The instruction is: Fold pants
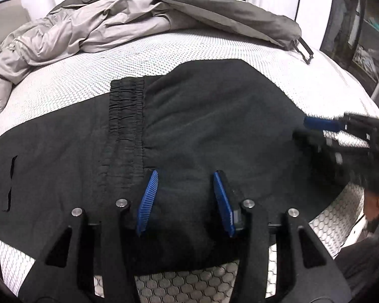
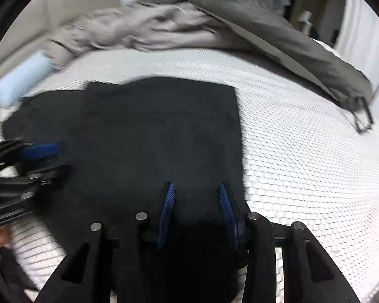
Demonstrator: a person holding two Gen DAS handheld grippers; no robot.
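Both grippers over black pants (image 1: 202, 116), mattress (image 2: 303, 151) bare rightward

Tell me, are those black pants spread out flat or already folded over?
Folded over, at least once. On the black pants a layer of cloth lies over the elastic waistband, and the right wrist view shows a straight edge. How many folds, I cannot tell.

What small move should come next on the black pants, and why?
Probably lift both claws clear and regrip the folded end for a second fold. The black pants already lie doubled on the white mattress, waistband showing. The left claw and right claw stand apart over the cloth, apparently not pinching it.
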